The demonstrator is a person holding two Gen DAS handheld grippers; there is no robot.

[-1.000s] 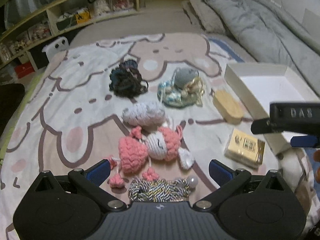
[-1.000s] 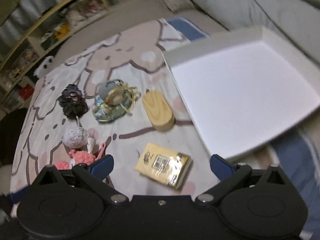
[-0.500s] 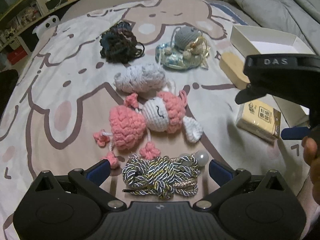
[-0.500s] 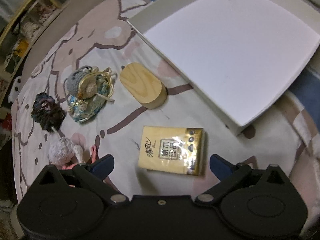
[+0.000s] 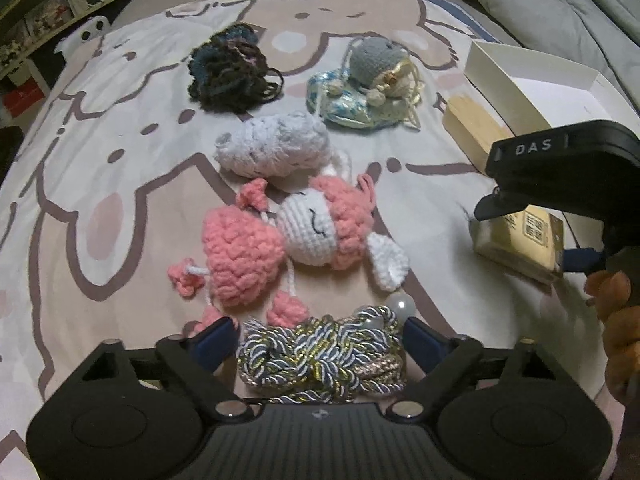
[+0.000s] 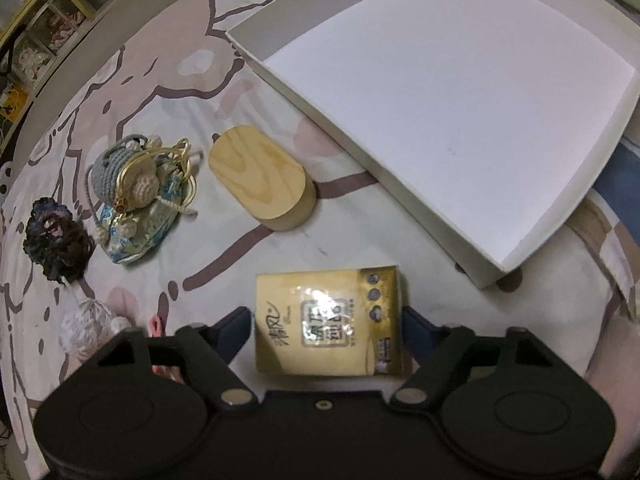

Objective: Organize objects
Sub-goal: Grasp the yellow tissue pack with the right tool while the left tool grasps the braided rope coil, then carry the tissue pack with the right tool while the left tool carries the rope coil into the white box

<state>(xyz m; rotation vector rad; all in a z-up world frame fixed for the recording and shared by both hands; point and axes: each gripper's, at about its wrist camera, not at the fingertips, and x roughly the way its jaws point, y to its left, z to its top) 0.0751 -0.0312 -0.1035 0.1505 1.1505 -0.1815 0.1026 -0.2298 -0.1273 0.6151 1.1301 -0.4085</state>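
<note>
Task barely begun — white box [image 6: 460, 92] empty, every item on the printed bedspread [image 5: 100, 160] outside it. Left to move: dark yarn bundle [image 5: 232, 72], grey crochet doll on a blue pouch [image 5: 368, 84], white knit piece [image 5: 272, 148], pink crochet doll [image 5: 288, 240], wooden oval block [image 6: 260, 176].

Left gripper [image 5: 316, 340]: jaws closing around twisted cord bundle [image 5: 320, 356], lying between the fingers; contact not certain.

Right gripper [image 6: 326, 332]: jaws closing on yellow tissue pack [image 6: 328, 316], just beside the box's near corner; fingertips at both short sides, seemingly touching — firm grip not confirmed.
</note>
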